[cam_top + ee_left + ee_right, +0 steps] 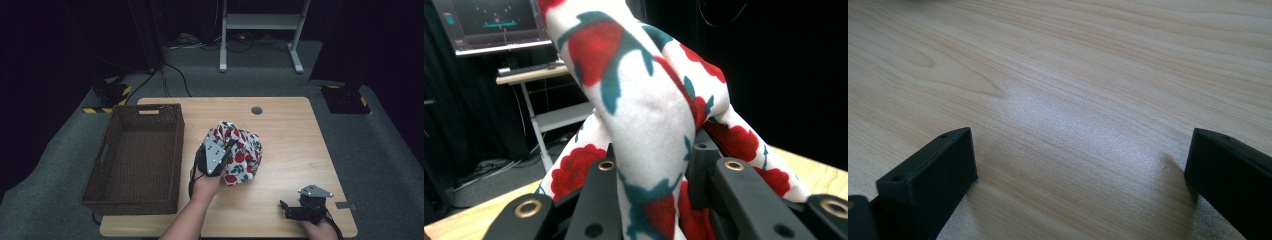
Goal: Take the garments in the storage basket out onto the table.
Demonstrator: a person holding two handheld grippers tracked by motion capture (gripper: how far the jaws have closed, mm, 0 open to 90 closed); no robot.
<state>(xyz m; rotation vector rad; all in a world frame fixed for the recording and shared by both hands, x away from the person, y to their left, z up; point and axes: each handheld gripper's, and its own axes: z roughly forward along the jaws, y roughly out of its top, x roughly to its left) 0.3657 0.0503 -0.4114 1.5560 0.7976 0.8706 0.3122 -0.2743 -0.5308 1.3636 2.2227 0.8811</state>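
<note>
Right now your left gripper has its 2 jaws pinched on a fold of the strawberry-print cloth, which sits bunched near the middle of the wooden table, just right of the brown wicker basket. In the left gripper view the cloth rises between the jaws as a thick white twist with red berries and teal leaves; no label or tag shows on it. Your right gripper rests low at the table's near right corner, well apart from the cloth, its jaws spread wide over bare wood. A monitor glows behind, its screen text too small to read.
</note>
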